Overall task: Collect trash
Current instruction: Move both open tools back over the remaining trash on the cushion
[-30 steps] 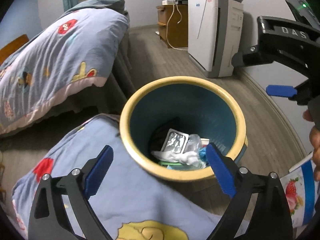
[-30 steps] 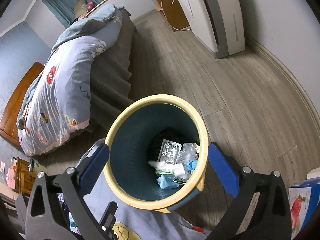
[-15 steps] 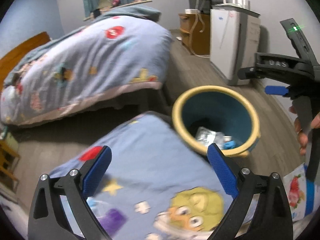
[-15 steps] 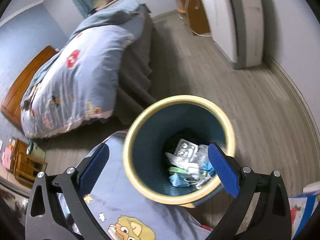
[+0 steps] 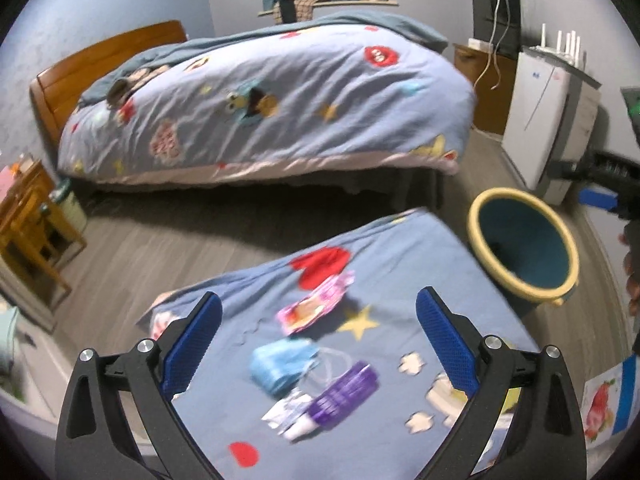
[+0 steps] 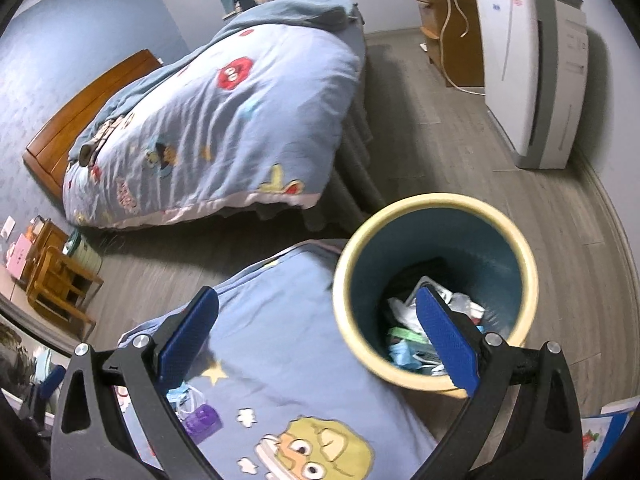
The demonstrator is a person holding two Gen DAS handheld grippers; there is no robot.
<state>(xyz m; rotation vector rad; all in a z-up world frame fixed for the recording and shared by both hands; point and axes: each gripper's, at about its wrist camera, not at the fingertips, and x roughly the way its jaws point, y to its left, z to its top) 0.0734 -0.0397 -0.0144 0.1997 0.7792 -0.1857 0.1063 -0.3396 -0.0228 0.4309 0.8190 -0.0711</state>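
Observation:
Trash lies on a blue cartoon-print cloth (image 5: 400, 264): a pink wrapper (image 5: 314, 309), a crumpled blue face mask (image 5: 282, 364), a purple packet (image 5: 345, 394) and a silvery wrapper (image 5: 286, 414). My left gripper (image 5: 318, 344) is open and empty above them. A bin with a yellow rim (image 6: 434, 202) and blue inside (image 5: 524, 242) stands to the right, holding several bits of trash (image 6: 408, 320). My right gripper (image 6: 316, 332) is open and empty over the bin's near left edge. It also shows at the right edge of the left wrist view (image 5: 600, 198). The purple packet (image 6: 204, 420) and the mask (image 6: 180, 394) show low in the right wrist view.
A bed with a blue patterned quilt (image 5: 280, 100) and a wooden headboard (image 5: 100, 56) fills the far side. A white appliance (image 6: 532, 76) and a wooden cabinet (image 6: 448, 36) stand at the right wall. A wooden chair (image 5: 28, 224) stands at the left. Grey plank floor (image 6: 460, 160) lies between.
Both grippers have swung left, away from the bin. The left one now looks down on the trash on the cloth. Both stay open and empty.

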